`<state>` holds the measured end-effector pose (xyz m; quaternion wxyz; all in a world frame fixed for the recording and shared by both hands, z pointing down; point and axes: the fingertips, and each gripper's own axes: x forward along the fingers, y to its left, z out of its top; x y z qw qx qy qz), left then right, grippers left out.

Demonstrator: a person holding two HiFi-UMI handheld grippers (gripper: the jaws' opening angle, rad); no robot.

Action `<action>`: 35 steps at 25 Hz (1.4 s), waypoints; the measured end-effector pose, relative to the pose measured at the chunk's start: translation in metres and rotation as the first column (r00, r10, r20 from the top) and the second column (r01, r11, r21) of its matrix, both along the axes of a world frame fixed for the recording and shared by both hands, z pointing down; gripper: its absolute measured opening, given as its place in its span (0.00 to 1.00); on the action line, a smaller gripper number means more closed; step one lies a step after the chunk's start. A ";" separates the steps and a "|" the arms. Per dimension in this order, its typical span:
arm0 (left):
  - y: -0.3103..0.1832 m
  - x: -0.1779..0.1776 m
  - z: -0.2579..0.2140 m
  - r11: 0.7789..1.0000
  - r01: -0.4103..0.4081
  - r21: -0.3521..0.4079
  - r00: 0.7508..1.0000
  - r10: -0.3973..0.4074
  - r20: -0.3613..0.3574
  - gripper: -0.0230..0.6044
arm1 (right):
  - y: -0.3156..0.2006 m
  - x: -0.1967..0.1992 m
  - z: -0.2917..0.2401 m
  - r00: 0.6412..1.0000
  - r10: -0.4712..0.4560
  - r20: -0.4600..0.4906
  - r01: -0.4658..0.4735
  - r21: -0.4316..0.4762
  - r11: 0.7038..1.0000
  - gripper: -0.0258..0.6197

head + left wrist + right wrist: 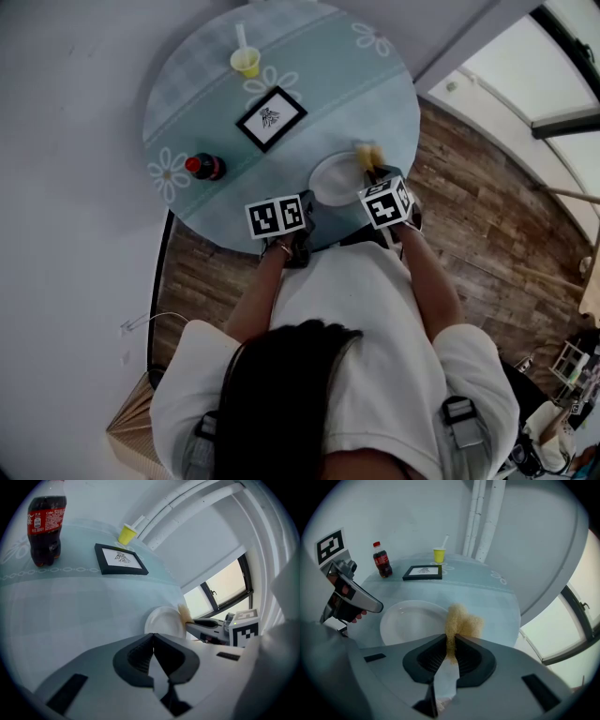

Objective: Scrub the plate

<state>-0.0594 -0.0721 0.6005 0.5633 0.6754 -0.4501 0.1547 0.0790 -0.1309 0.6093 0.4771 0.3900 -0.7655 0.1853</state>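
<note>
The white plate (333, 180) sits at the near edge of the round tabletop (328, 84), right before you. Your right tongs (450, 641) are clenched on the yellow sponge (461, 620) at the plate's right rim: press it flat into the dish and sweep in circles. Your left tongs (153, 639), closed on nothing, hover nearby; brace the near rim so the plate cannot slide.

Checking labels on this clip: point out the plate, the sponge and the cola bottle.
plate (408, 620), right gripper view, its bare middle.
sponge (465, 620), right gripper view, its free end.
cola bottle (45, 521), left gripper view, its red label.
</note>
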 end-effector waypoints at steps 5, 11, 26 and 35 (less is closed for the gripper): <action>0.001 0.003 0.007 1.000 0.007 -0.025 1.000 -0.007 -0.013 0.05 | 0.000 0.001 0.000 1.000 0.004 0.006 -0.004 -0.008 1.000 0.14; 0.001 0.007 0.010 0.998 0.036 -0.042 0.997 -0.039 -0.063 0.05 | 0.001 0.001 0.000 1.000 -0.004 0.011 0.004 -0.012 1.000 0.14; -0.001 0.001 0.009 0.992 0.096 -0.083 0.989 -0.104 -0.101 0.29 | 0.000 0.000 -0.001 0.999 0.004 0.035 -0.003 -0.012 1.000 0.14; -0.002 0.013 0.026 0.980 0.119 -0.157 0.979 -0.142 -0.147 0.17 | 0.001 0.001 0.002 0.999 0.011 0.036 -0.010 -0.018 1.000 0.14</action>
